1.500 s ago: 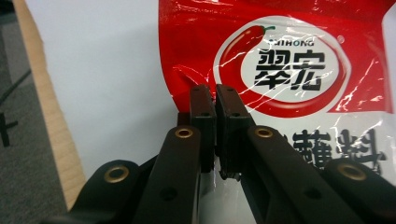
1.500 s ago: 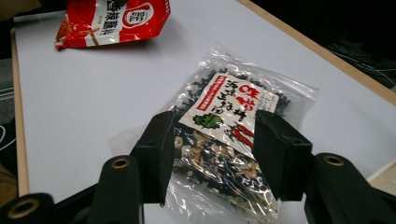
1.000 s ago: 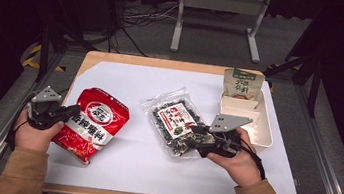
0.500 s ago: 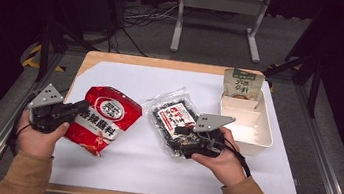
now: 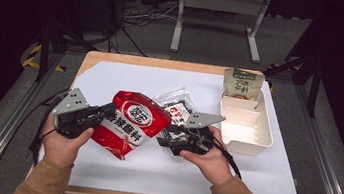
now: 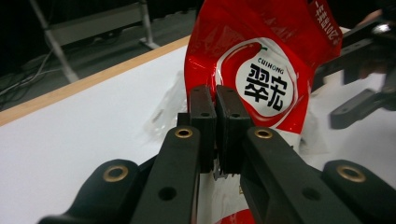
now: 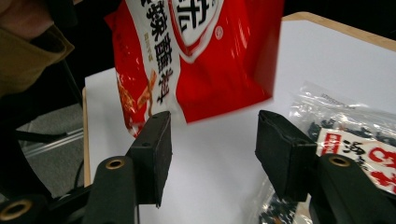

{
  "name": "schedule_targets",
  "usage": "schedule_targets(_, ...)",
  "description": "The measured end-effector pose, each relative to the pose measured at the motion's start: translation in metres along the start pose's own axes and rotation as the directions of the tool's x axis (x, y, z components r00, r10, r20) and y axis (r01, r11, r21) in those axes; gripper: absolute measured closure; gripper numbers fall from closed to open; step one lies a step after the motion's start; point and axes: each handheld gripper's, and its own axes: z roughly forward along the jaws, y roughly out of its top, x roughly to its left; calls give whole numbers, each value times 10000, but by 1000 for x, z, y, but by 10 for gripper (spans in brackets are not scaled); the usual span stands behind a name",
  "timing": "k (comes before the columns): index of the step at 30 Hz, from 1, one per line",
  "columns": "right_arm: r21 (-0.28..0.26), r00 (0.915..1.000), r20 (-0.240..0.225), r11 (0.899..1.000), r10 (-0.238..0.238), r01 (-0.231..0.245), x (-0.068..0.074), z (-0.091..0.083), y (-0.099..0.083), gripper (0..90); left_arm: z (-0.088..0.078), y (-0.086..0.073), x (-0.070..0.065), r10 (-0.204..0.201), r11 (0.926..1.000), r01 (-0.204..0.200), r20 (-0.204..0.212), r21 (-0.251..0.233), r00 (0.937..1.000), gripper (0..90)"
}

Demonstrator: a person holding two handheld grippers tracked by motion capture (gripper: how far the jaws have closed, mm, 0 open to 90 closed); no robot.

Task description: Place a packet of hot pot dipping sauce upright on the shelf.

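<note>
My left gripper (image 5: 109, 111) is shut on the left edge of a red snack pouch (image 5: 132, 123), which hangs lifted and tilted above the white mat. In the left gripper view the jaws (image 6: 217, 122) pinch the red pouch (image 6: 261, 70) at its seam. My right gripper (image 5: 164, 137) points left with its jaws open just below and right of the pouch. In the right gripper view the right gripper (image 7: 212, 140) has nothing between its jaws, and the red pouch (image 7: 201, 51) hangs just beyond them. A clear bag of dark pieces (image 5: 178, 109) lies on the mat, partly under the right hand.
A white divided tray (image 5: 260, 139) sits at the table's right side. A green-and-beige pouch (image 5: 243, 83) leans in its far end. The white mat (image 5: 127, 78) covers the wooden table. Dark floor, cables and a metal stand lie beyond the far edge.
My left gripper has carried the red pouch to the right and upward, up to the clear bag. My right gripper has slid left, off the clear bag and toward the pouch.
</note>
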Motion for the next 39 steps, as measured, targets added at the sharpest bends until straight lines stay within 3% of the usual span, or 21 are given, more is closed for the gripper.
schedule_targets(6,-552,9975,-479,9970,522,-548,2,8,-4,482,11,1,-9,86,10000,-86,368,-3,9993,868)
schedule_targets(11,-666,9967,-578,9959,570,-609,3,11,-4,541,15,2,-13,43,10000,-38,664,-73,9978,868)
schedule_targets(15,-811,9943,-840,9941,657,-726,1,9,-4,658,17,2,-17,58,9999,-50,783,-105,9969,867)
schedule_targets(18,-878,9939,-988,9945,486,-573,0,7,-3,788,18,1,-18,72,10000,-67,818,-58,9966,867)
schedule_targets(21,-945,9928,-1145,9944,363,-472,0,4,-2,864,19,0,-19,66,10000,-60,819,-68,9966,866)
schedule_targets(29,-1076,9906,-1329,9930,337,-482,-1,-4,2,887,17,1,-20,97,9998,-79,876,-208,9961,865)
schedule_targets(35,-968,9927,-1200,9953,-127,11,2,-11,11,889,18,-1,-18,24,9991,16,917,-432,9958,858)
schedule_targets(39,-636,9949,-875,9969,-508,453,3,-20,21,891,14,-1,-16,-50,9974,95,638,-714,9980,822)
